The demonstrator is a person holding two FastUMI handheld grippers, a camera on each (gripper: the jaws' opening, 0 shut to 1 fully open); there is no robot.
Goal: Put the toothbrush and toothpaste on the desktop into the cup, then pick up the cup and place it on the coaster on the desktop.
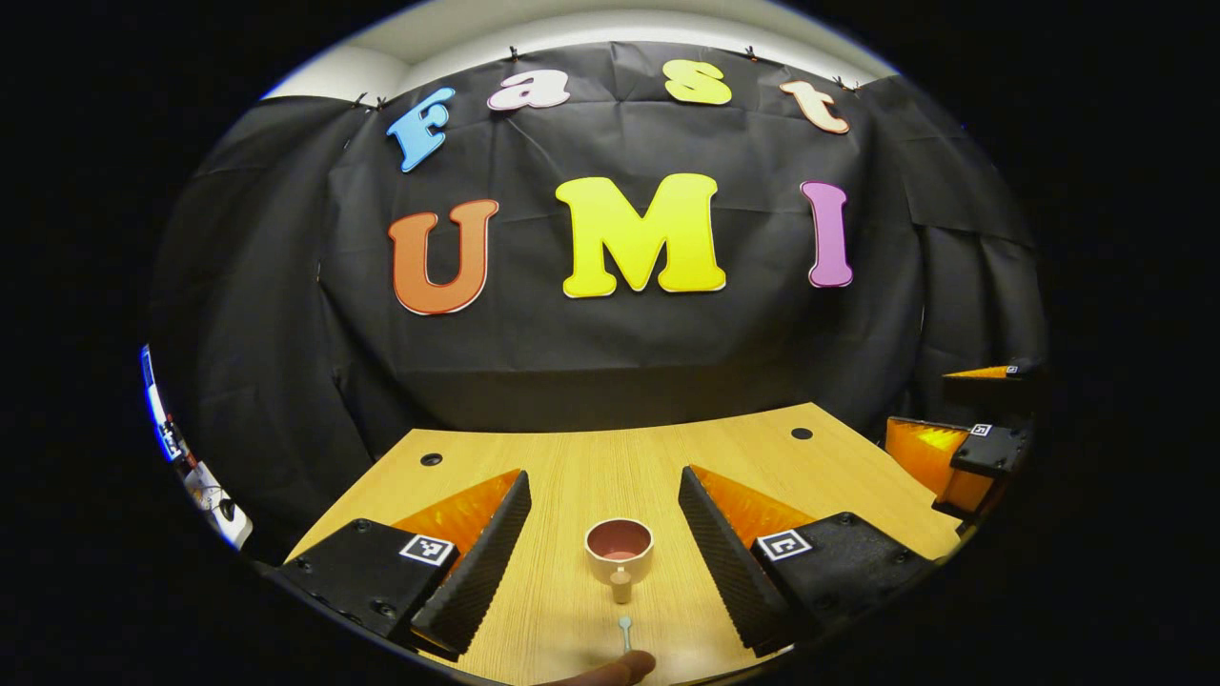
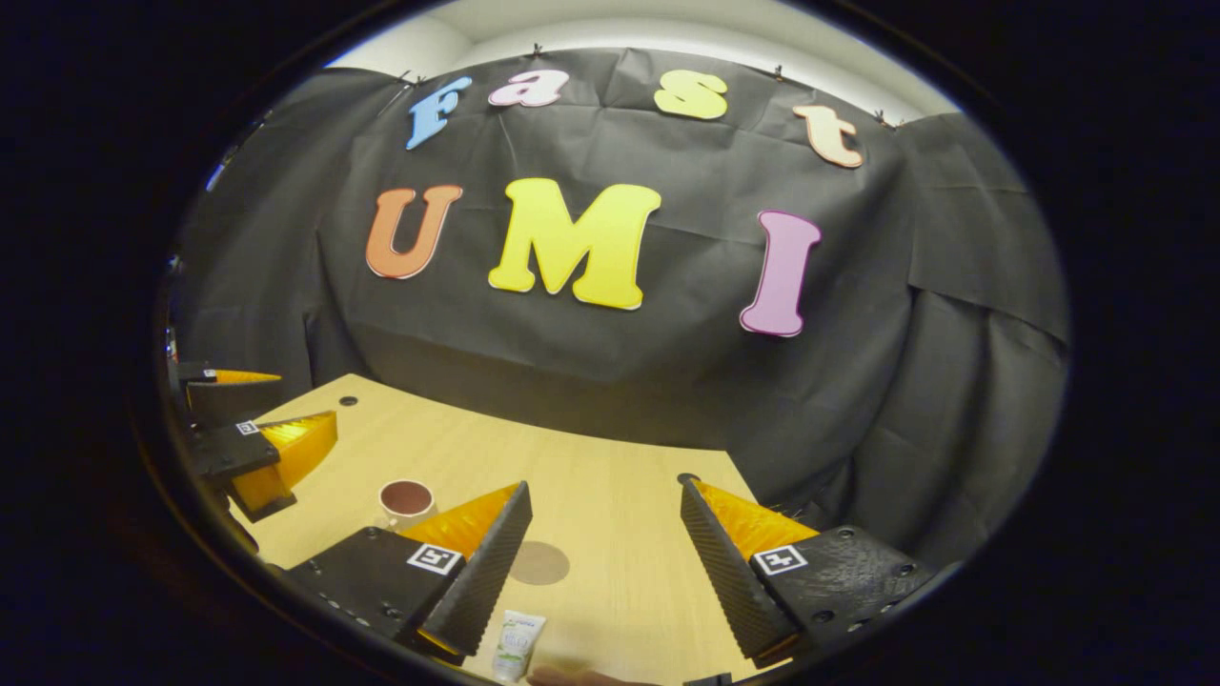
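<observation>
While the left gripper [image 1: 604, 534] is hovering with its fingers spread wide and nothing between them, the cup [image 1: 619, 554] is sitting straight ahead in the gap, upright on the desktop [image 1: 572, 457], its handle turned toward the camera. Just nearer than the cup, the toothbrush [image 1: 625, 631] is lying flat, with something rounded at the picture's bottom edge touching or covering its near end; I cannot tell what. The right gripper [image 2: 604, 543] is also standing wide and empty, with the toothpaste [image 2: 519, 645] lying low beside its left finger and the coaster [image 2: 538, 562] flat on the wood just beyond. Seen from there the cup looks empty and is standing well apart from the coaster. Any pickup of brush or tube is going to need a low, square approach, since both are lying flat; the small, light cup is likely tipping easily.
</observation>
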